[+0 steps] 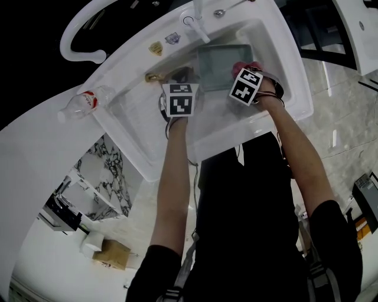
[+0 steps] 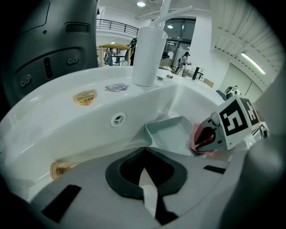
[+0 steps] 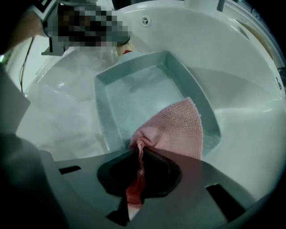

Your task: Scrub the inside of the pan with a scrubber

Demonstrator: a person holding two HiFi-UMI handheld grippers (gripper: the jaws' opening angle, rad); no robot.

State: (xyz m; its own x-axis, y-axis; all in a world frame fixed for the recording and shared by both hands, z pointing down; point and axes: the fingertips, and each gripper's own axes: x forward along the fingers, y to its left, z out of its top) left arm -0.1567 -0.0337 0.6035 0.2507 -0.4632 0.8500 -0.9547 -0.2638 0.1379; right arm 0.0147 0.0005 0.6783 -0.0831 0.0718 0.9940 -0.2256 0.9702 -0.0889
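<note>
A grey-green rectangular pan (image 1: pixel 218 62) (image 3: pixel 138 94) (image 2: pixel 172 132) lies in the white sink (image 1: pixel 295 88). My right gripper (image 1: pixel 248 72) (image 3: pixel 140 150) is shut on a pink mesh scrubber (image 3: pixel 174 127) (image 1: pixel 243 66) (image 2: pixel 196 136). The scrubber fans out inside the pan, against its near right wall. My left gripper (image 1: pixel 179 76) (image 2: pixel 144 152) hovers over the sink floor just left of the pan. Its pads meet at the tip with nothing between them, and they do not touch the pan.
A white faucet (image 1: pixel 199 23) (image 2: pixel 147 56) stands at the sink's back rim, above the overflow hole (image 2: pixel 118 119). A wooden-handled object (image 1: pixel 155 76) (image 2: pixel 60 169) lies in the sink's left part. A plastic bottle (image 1: pixel 82 103) lies on the counter at left; a spoon (image 1: pixel 227 9) lies behind the faucet.
</note>
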